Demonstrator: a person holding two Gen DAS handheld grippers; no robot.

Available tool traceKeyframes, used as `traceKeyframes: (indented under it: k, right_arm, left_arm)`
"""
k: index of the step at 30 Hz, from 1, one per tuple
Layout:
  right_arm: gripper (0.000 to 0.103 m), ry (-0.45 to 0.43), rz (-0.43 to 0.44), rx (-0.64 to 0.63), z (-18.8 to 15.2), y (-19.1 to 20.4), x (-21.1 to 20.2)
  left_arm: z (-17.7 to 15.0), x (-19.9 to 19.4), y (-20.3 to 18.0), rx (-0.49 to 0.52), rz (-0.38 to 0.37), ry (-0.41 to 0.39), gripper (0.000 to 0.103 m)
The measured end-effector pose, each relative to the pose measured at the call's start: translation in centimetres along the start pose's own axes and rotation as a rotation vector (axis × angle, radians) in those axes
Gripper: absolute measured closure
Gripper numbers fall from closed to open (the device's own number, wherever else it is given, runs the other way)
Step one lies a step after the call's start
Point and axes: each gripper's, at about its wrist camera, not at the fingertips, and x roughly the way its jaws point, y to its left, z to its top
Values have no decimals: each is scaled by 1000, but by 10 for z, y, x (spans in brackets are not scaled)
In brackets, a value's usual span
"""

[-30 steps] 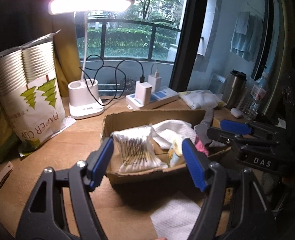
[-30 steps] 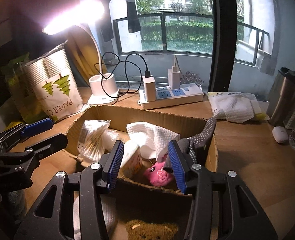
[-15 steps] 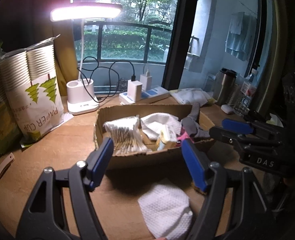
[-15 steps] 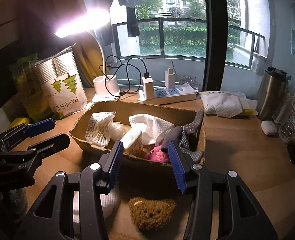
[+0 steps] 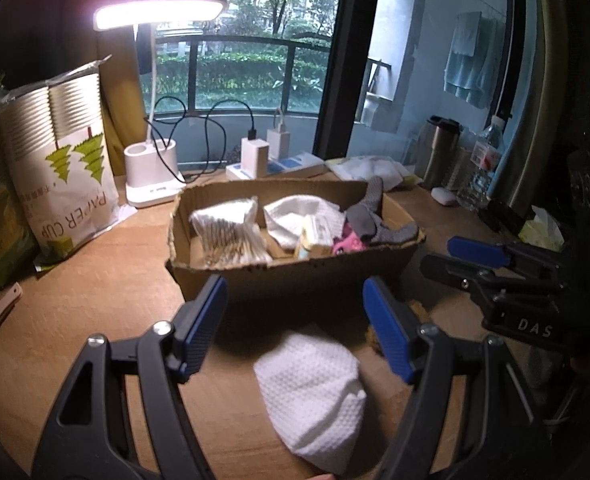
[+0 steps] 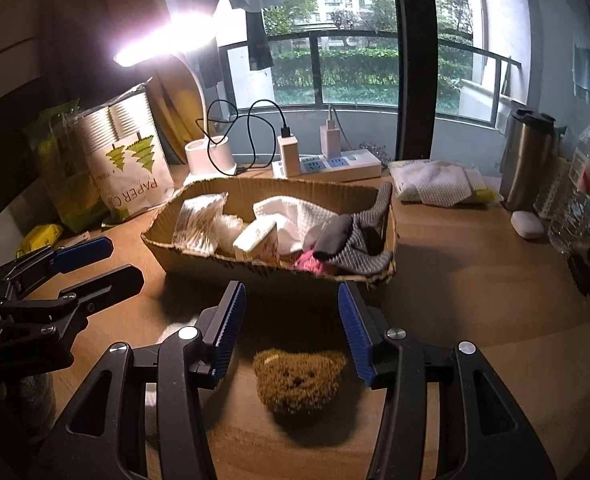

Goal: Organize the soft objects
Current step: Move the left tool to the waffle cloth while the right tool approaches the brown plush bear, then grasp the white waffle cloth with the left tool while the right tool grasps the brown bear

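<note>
Risk: box (image 6: pixel 279 276) sits just beyond both grippers; a forward reach could shove it, or snag the sock (image 6: pixel 359 256) draped on its rim.
Left gripper (image 5: pixel 295 324): spread wide, empty; white cloth (image 5: pixel 315 392) just below its fingers, apparently untouched.
Right gripper (image 6: pixel 291 328): spread wide, empty; bear (image 6: pixel 299 380) between and just under its fingers, apart from both.

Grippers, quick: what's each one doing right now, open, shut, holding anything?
Left gripper: open, empty, above the white cloth.
Right gripper: open, empty, above the brown bear toy.
</note>
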Motion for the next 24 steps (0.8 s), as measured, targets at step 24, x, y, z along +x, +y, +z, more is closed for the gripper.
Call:
traceKeyframes:
  k: [24]
  right_arm:
    - [43, 117, 58, 44, -47, -14, 32]
  left_arm:
    - [-53, 43, -15, 33, 25, 194, 31]
